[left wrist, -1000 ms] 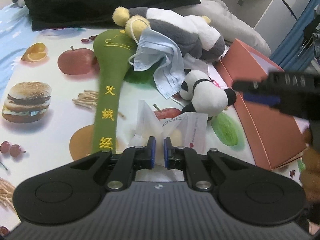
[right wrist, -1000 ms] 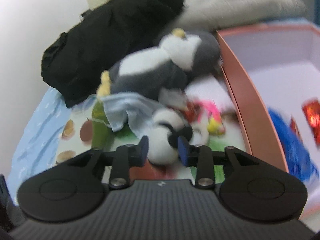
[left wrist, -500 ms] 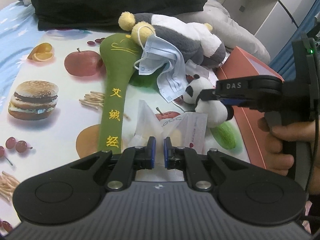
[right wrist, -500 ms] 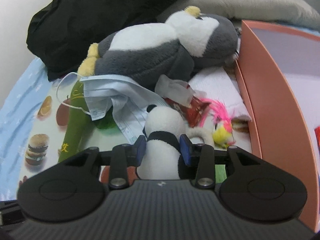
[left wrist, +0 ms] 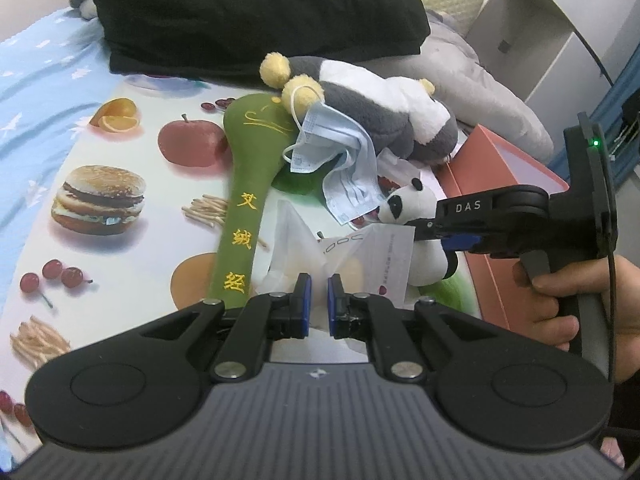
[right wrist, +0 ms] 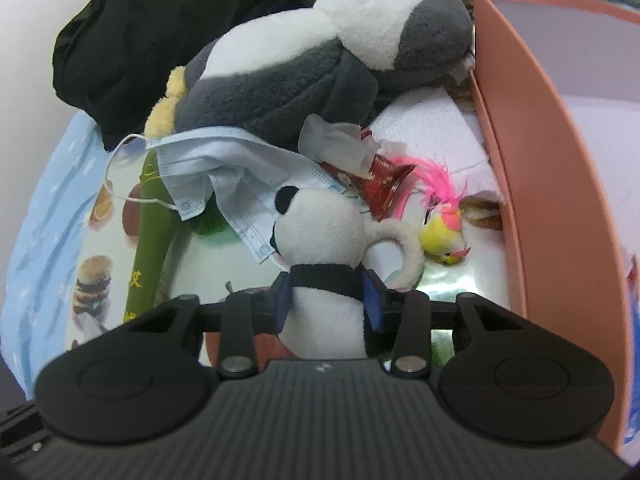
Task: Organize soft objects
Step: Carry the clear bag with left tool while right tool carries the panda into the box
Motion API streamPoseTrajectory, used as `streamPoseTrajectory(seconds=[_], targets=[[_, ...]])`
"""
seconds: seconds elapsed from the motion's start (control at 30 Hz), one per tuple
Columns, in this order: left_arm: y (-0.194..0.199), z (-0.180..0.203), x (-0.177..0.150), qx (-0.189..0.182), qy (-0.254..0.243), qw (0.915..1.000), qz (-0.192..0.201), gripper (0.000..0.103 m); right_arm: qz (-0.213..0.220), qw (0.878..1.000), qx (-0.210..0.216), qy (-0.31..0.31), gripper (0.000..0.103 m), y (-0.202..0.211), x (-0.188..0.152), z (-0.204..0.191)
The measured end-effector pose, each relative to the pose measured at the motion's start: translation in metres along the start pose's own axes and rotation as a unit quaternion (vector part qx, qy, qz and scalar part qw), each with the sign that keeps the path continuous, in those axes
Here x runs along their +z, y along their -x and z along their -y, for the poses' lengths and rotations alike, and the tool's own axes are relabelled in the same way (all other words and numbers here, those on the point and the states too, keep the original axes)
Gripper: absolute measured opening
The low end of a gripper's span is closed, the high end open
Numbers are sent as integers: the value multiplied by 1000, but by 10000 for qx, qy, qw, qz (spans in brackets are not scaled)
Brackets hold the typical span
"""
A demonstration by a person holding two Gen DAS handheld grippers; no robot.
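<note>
Fingers of the right gripper [right wrist: 326, 300] pinch the small black-and-white plush panda [right wrist: 320, 240] at its neck, on the food-print cloth [left wrist: 120, 240]. Only the left wrist view shows the left gripper [left wrist: 318, 300], jaws nearly closed on crumpled clear plastic wrap [left wrist: 344, 252]. What the salmon-pink cardboard box [right wrist: 532, 160] holds cannot be told.

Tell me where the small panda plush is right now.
The panda plush sits low centre in the right wrist view, between the right gripper fingers, just in front of the blue face mask, with the orange box to its right.
</note>
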State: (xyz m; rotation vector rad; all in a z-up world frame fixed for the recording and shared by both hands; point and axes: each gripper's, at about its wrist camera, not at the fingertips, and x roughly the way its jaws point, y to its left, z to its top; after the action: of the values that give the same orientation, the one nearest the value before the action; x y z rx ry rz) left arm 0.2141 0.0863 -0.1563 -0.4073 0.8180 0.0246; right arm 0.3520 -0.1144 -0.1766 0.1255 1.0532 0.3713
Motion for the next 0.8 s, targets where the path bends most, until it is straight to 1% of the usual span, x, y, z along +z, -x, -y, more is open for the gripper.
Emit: streamPoseTrajectory(seconds=[0.17,0.37,0.57,0.8], targets=[[9,8,-5,44,67,9999,79,10,218,9997,-100,111,40,27,-5,2],[19,18,-13,70,22,9999,107,10,432,9986,-24,292,40,69,-28,3],[30,31,-22,47,-113,9999,110,10,486,9982,147,315,41,96,-62,4],[36,44,-31,-32,-186,9998,-36,10,477,9983,219,272,41,109,-90,9]])
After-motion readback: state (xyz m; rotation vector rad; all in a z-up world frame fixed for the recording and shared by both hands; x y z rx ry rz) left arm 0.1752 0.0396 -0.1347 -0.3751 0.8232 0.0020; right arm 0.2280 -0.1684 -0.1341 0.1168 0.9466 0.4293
